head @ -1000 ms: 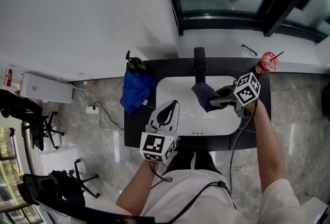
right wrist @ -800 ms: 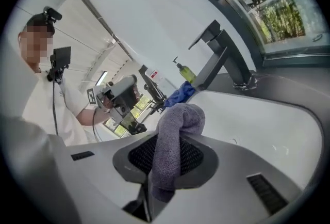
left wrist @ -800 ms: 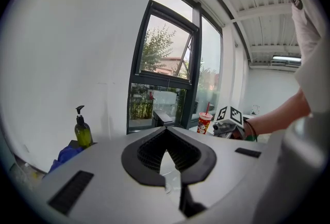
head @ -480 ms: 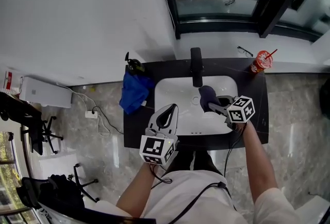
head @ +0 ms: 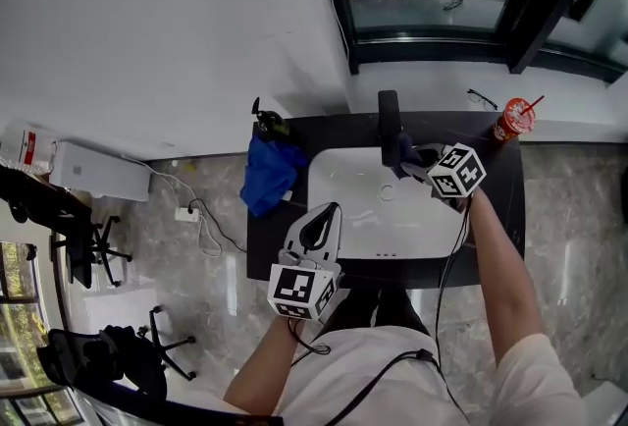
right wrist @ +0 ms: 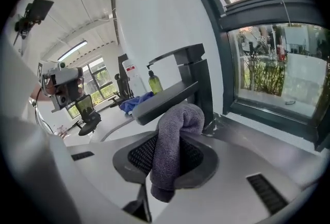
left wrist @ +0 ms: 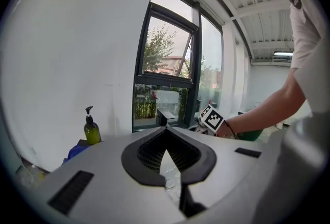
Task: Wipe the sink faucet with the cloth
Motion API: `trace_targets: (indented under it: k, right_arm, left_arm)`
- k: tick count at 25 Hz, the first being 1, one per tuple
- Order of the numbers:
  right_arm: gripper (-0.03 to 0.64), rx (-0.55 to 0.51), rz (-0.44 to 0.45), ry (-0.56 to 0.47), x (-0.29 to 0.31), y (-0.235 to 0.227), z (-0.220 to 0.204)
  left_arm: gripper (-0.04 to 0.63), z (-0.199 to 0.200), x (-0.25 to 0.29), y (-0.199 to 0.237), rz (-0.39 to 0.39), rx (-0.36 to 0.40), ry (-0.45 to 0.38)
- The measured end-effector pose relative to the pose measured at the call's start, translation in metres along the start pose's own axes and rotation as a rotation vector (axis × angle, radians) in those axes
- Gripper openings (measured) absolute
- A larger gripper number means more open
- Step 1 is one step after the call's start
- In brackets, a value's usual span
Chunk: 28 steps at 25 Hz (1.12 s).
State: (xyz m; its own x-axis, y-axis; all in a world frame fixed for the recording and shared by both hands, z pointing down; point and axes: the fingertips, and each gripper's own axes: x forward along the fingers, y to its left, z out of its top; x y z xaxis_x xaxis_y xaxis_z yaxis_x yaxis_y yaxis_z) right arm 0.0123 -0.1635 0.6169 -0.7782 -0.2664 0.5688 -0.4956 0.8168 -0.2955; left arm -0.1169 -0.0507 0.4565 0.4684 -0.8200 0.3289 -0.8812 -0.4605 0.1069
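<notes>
A black faucet (head: pixel 389 121) stands at the back of the white sink (head: pixel 358 208); in the right gripper view the faucet (right wrist: pixel 192 76) has a square spout reaching left. My right gripper (head: pixel 420 162) is shut on a grey-purple cloth (head: pixel 404 152) just right of the faucet. In its own view the right gripper (right wrist: pixel 174 138) holds the cloth (right wrist: pixel 172 153) bunched upright, its top touching the spout's underside near the post. My left gripper (head: pixel 327 210) hangs over the sink's front left rim, shut, with nothing in it. The left gripper (left wrist: pixel 166 131) points toward the faucet (left wrist: pixel 164 115).
The sink sits in a black counter (head: pixel 498 213). A blue bundle (head: pixel 271 174) and a green soap bottle (head: pixel 266 126) are at the counter's left end, a red cup with a straw (head: pixel 512 118) at its right back corner. Glasses (head: pixel 480 98) lie on the sill below the window.
My right gripper has carried the cloth from over the basin back up to the right side of the faucet. The left gripper has stayed by the front rim.
</notes>
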Motion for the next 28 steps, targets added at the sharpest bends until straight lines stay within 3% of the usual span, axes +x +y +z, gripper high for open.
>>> trace_targets:
  k: [10,18,28]
  right_arm:
    - [0.078,-0.165,0.056,0.039,0.011,-0.001,0.007]
    - [0.078,-0.265,0.171,0.054,-0.005,0.027,-0.001]
    - [0.078,-0.105,0.359,0.047,-0.043,0.066,-0.029]
  left_arm:
    - [-0.002,-0.013,-0.003,0.006,0.042,-0.006,0.032]
    - [-0.002,-0.015,0.001,0.002,0.051,-0.007,0.037]
    - [-0.002,-0.012,0.005,-0.008,0.025,-0.025,0.015]
